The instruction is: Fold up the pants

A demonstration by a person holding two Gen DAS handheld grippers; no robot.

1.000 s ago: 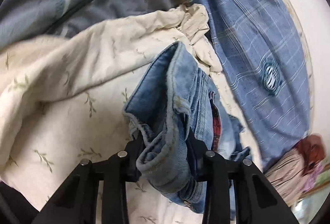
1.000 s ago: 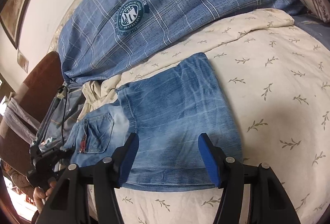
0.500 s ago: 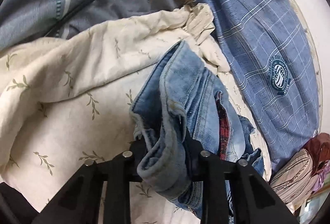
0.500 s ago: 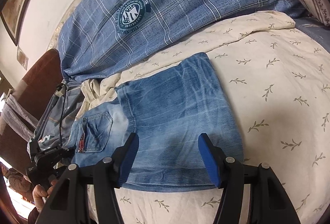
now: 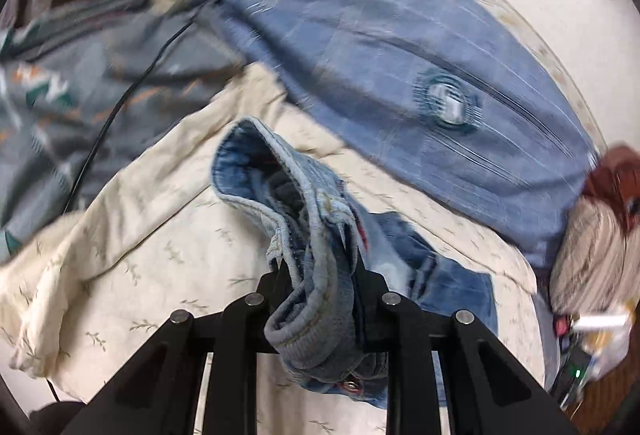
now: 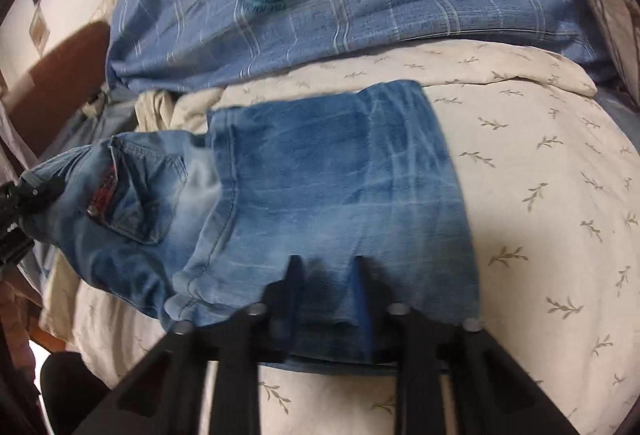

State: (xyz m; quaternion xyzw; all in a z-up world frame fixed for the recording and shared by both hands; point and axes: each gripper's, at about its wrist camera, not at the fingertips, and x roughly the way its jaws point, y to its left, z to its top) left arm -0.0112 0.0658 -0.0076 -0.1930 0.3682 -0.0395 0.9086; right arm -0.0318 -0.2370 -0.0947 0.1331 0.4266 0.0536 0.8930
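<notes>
I see the jeans [image 6: 320, 203] lying on a cream sheet [image 6: 540, 195] printed with small leaf sprigs, on a bed. They are already doubled: the legs lie flat across the middle of the right view, and the seat with its pocket [image 6: 136, 191] trails toward nine o'clock. I judge the layout suits a fold, with one end pinned while the other end is brought over.

My right gripper [image 6: 326, 275] sits at six o'clock in its own view, over the near hem of the legs. Its jaws are narrow and closing, and a pinch of denim lies between them. The blur keeps me from saying the pads have fully bitten, but cloth bunches dark between the fingers.

My left gripper [image 5: 320, 299] is at six o'clock in its view. It clamps the thick waistband; its jaws are narrow, closing on a roll of denim. The waistband rises off the sheet, open like a mouth toward eleven o'clock, so I read this as the lift that starts the fold.

Farther off, at twelve to two o'clock, a blue plaid pillow [image 5: 400, 55] with a round badge lies against the wall. At nine to ten o'clock sits a grey patterned blanket [image 5: 80, 83] crossed by a black cable [image 5: 120, 103].
</notes>
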